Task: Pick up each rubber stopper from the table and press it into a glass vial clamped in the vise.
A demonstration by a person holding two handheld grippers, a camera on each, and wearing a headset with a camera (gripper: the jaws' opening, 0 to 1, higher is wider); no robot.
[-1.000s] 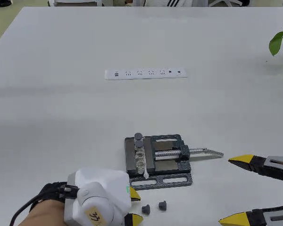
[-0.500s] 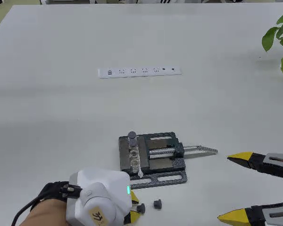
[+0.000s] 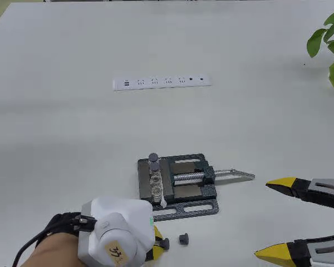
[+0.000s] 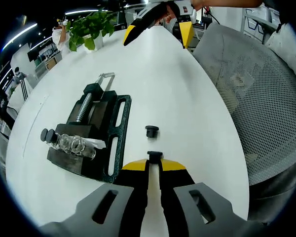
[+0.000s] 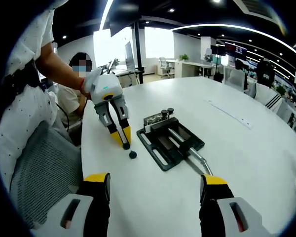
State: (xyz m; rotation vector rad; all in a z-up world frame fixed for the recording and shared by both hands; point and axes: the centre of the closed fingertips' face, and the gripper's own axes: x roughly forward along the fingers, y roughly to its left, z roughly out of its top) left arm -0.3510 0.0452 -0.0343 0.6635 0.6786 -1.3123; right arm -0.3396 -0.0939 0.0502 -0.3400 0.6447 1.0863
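Note:
A black vise [image 3: 183, 186] clamps a row of glass vials [image 3: 155, 179]; the two far ones carry dark stoppers [image 3: 153, 158], the two near ones are open. My left gripper [image 3: 158, 246] sits just in front of the vise, low over the table. In the left gripper view its yellow tips [image 4: 154, 165] are shut on a dark rubber stopper [image 4: 154, 156]. A second stopper [image 4: 151, 131] [image 3: 183, 239] lies loose on the table a little beyond it. My right gripper [image 3: 267, 218] hangs open to the right of the vise, and nothing is between its jaws [image 5: 156, 178].
A white power strip [image 3: 161, 82] lies across the table beyond the vise. The vise's screw handle [image 3: 236, 174] sticks out to the right, toward my right gripper. A plant [image 3: 325, 36] stands at the far right edge. A mesh chair [image 4: 246, 98] stands next to the table edge.
My left gripper's jaws have closed from a wide spread onto the nearer of the two loose stoppers. The head camera has shifted a little; my right gripper has stayed open.

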